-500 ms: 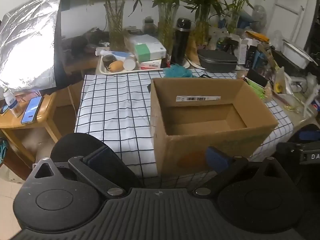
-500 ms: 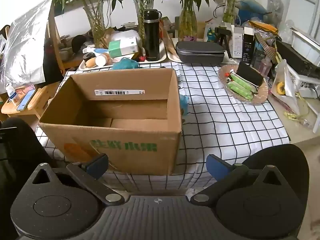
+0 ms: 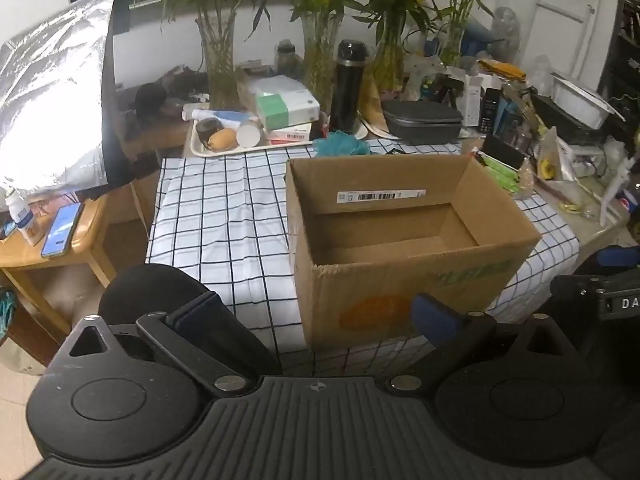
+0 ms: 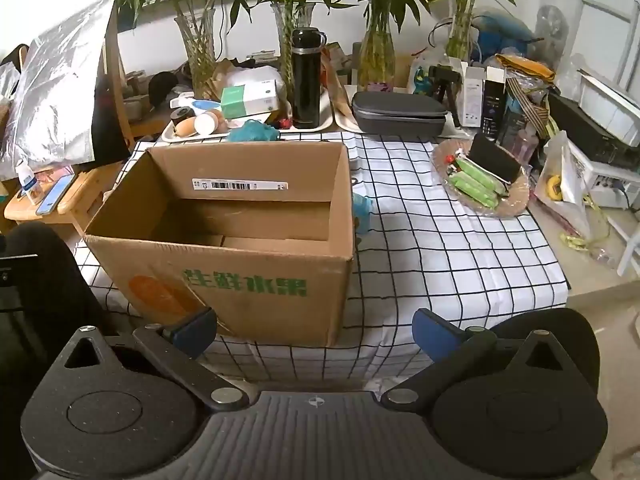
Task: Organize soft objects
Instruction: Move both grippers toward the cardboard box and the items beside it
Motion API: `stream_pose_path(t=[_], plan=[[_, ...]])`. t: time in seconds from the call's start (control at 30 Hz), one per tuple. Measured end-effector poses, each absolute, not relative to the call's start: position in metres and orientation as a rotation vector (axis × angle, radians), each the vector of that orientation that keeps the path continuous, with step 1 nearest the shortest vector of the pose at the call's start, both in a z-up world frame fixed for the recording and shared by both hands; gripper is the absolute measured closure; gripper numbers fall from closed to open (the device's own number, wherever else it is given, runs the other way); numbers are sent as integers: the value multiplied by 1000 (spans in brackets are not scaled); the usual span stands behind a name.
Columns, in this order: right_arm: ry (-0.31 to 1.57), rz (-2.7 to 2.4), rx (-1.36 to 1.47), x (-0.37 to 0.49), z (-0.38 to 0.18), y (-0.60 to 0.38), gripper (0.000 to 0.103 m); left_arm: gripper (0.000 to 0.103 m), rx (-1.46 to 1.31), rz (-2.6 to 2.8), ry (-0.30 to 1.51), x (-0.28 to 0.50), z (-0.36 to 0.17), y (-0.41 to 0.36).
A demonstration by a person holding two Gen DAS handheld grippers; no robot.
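An open cardboard box (image 3: 400, 280) (image 4: 240, 288) stands on the checked tablecloth (image 3: 224, 224) (image 4: 448, 248), and its inside looks bare. Behind it lies a teal fluffy soft thing (image 3: 340, 147) (image 4: 253, 132). A small light-blue soft object (image 4: 362, 212) peeks out at the box's right side. My left gripper (image 3: 316, 316) hangs open before the box's near left corner, nothing between its fingers. My right gripper (image 4: 314, 330) is open too, held over the table's front edge by the box's near right corner.
A tray (image 3: 200, 150) of small items, a black flask (image 4: 306, 80), a grey case (image 4: 400, 114), vases of bamboo and a glass plate (image 4: 516, 200) with green packets crowd the back and right. A low wooden side table (image 3: 80, 240) with a phone stands at left.
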State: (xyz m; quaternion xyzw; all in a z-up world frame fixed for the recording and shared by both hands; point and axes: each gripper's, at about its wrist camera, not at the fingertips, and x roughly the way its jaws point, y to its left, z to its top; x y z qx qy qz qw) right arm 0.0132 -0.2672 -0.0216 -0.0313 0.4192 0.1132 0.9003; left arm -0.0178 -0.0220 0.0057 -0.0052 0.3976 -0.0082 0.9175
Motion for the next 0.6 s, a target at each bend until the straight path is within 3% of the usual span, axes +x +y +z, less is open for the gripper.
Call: stream_pose_path(t=[0.6], plan=[[867,224,-79,29,-26,-267,0,0,-24,-36,755,-21,3,-17]])
